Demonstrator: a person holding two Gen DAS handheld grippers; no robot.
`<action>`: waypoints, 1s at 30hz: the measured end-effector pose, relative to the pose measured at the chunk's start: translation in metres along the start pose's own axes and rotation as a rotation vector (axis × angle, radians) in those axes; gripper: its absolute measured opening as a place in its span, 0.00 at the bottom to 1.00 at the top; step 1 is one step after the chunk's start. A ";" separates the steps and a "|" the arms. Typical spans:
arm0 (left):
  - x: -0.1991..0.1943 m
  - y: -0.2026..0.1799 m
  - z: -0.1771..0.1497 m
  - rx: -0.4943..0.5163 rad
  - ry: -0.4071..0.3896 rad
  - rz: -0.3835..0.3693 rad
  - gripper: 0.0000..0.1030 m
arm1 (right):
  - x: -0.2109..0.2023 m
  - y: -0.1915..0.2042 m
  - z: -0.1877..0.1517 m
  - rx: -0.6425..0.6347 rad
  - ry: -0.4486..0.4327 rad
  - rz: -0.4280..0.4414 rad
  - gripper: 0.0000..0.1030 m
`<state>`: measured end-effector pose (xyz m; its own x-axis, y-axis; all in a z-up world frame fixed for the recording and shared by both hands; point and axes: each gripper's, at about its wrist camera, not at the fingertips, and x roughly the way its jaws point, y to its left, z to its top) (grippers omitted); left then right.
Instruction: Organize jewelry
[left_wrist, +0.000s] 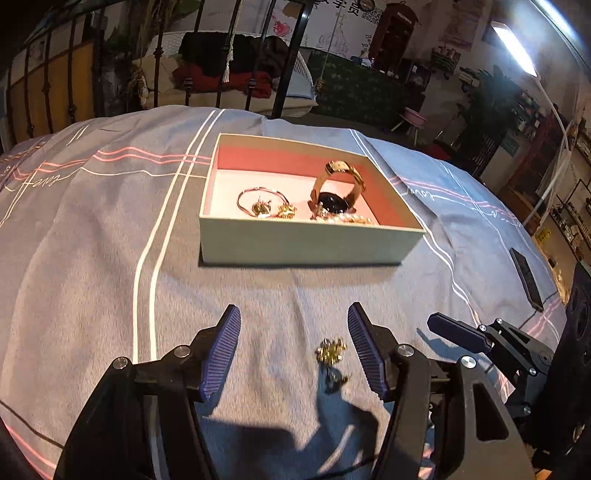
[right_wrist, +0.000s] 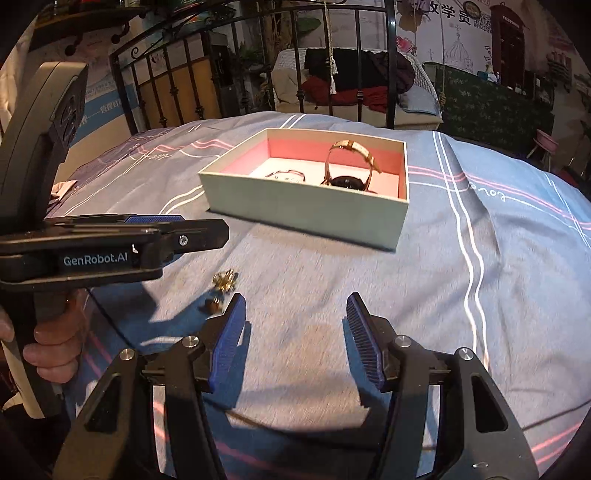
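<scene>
a: where is the jewelry now?

b: most of it is in the box (left_wrist: 306, 242), which sits near the far edge of the bed (left_wrist: 92, 258). i see a gold watch (left_wrist: 338, 184) standing up in it, a thin bangle (left_wrist: 258, 199), and some small gold bits. one small gold piece (left_wrist: 330, 350) lies loose on the cover, on the near side of the box and well apart from it.

a: what are my tools doing?

b: my left gripper (left_wrist: 293, 350) is wide and holds nothing. the gold piece lies on the cover between its fingers, closer to the right one. my right gripper (right_wrist: 295, 339) is wide too and empty. the piece is just past its left finger.

a: what could go wrong?

b: i think the piece is tiny and the cover is soft, so the pads could pinch cloth with it, or push it into a fold. my two tools are close, so they could bump.

a: what can't you see well?

b: the piece is blurry, so i can't tell if it is one thing or two. a darker bit (left_wrist: 336, 380) sits beside it in shadow. the box wall hides part of what's inside.
</scene>
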<state>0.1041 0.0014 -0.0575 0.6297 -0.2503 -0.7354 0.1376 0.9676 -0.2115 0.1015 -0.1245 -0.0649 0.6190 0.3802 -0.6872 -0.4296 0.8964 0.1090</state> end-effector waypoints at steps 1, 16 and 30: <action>0.000 -0.003 -0.007 0.025 0.000 0.005 0.57 | -0.002 0.003 -0.006 -0.003 -0.001 0.003 0.56; 0.023 -0.017 -0.010 0.102 0.049 0.074 0.53 | -0.003 0.012 -0.021 -0.043 -0.005 -0.002 0.57; 0.020 0.012 -0.004 0.011 0.034 0.059 0.16 | -0.003 0.015 -0.020 -0.050 0.005 -0.007 0.59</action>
<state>0.1155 0.0079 -0.0775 0.6108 -0.1937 -0.7677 0.1098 0.9810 -0.1601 0.0806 -0.1165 -0.0756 0.6190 0.3732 -0.6911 -0.4577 0.8865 0.0688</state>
